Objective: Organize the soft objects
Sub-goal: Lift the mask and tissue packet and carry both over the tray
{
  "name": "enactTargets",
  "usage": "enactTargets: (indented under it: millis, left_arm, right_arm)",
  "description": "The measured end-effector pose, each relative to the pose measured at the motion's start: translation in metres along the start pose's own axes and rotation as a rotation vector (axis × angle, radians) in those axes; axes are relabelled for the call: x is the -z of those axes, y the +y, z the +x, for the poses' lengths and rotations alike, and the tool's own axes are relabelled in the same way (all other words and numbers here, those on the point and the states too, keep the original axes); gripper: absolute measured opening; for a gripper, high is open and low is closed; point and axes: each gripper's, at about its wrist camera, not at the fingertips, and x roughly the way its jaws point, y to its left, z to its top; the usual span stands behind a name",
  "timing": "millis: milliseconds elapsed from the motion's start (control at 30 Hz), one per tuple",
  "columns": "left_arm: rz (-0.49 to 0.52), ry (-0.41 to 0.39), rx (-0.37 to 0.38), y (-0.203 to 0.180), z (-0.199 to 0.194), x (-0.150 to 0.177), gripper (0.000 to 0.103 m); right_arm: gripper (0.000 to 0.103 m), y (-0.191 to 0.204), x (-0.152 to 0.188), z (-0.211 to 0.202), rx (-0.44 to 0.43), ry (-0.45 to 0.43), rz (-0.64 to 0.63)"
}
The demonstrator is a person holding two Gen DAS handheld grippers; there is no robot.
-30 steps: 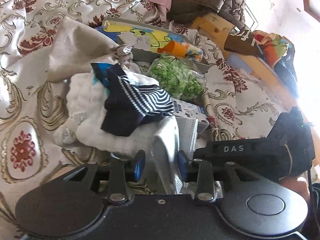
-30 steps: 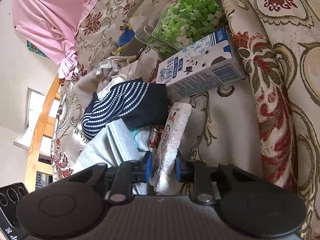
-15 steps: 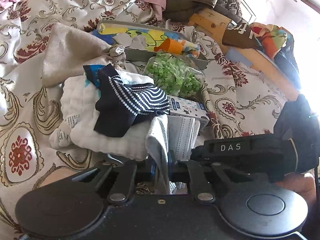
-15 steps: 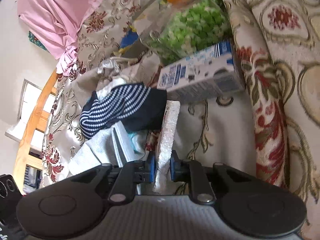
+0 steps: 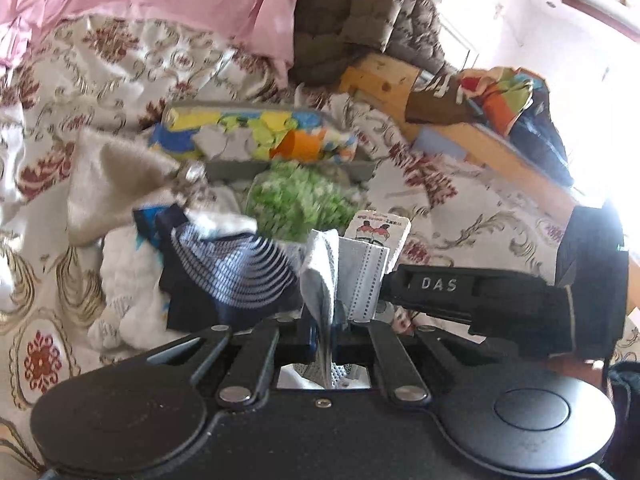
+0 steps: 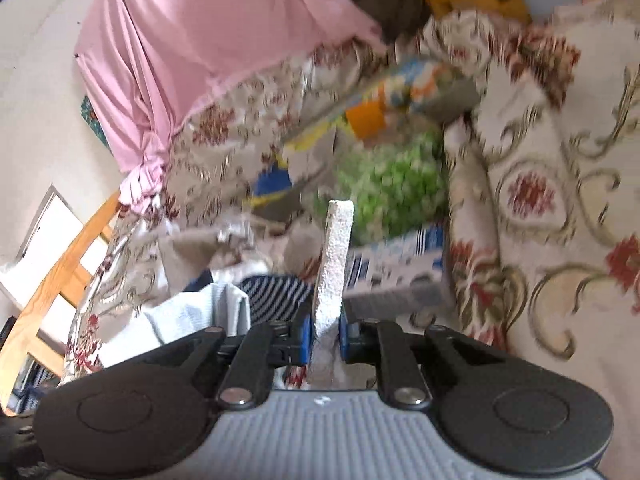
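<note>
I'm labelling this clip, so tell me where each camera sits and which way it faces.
Left wrist: sits on the left gripper, looks along its fingers at the bed pile; the gripper is shut on a pale cloth, and the right gripper shows at right.
Right wrist: sits on the right gripper, looks across the bed toward the pink curtain; the gripper is shut on a white pad.
Shared: striped sock, green bag.

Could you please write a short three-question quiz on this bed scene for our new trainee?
1. True or false: the left gripper is open and empty.
2. What does the right gripper pinch? A. milk carton B. white towel C. striped sock
3. Fill in: the bag of green pieces lies in front of the ____ tray.

Key: 1. False, it is shut on the grey cloth. 2. B, the white towel. 3. Grey tray.
</note>
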Motion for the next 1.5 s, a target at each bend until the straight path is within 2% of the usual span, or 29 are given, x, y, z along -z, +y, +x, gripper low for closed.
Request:
enactTargets:
  millis: [200,467,667,933,1100,1300,1400,1500]
  left_arm:
    - [-0.014,-0.068,0.005,-0.007,-0.008,-0.016,0.006]
    - [-0.049,-0.12,-0.032,0.002,-0.008,-0.032,0.006]
    - [-0.074,-0.155,-0.061,0.012,0.004,-0.054,0.006]
    - [-0.152,-0.245,-0.076,0.038,0.034,-0.108,0.006]
    - [-0.125,-0.265,-0.113,0.054,0.064,-0.14,0.006]
    - [-0.102,-0.252,-0.17,0.083,0.117,-0.176,0.006]
    - [-0.112,-0.235,-0.192,0.095,0.143,-0.185,0.006]
    - [-0.111,-0.206,-0.221,0.106,0.17,-0.19,0.006]
  right_arm:
    - [0.015,-0.002,-0.008,-0.011,-0.011,-0.041,0.009]
    - [0.015,0.007,-0.015,-0.018,0.012,-0.086,-0.05]
    - [0.015,0.016,-0.047,-0.005,0.014,-0.132,-0.141]
    - [0.015,0.019,-0.111,0.046,-0.007,-0.218,-0.192]
    - [0.015,0.015,-0.139,0.089,-0.007,-0.255,-0.216]
    - [0.015,0.004,-0.16,0.141,-0.058,-0.202,-0.195]
    - [0.015,0.0,-0.159,0.162,-0.046,-0.148,-0.2]
    - [0.015,0.003,-0.158,0.18,0.008,-0.102,-0.247]
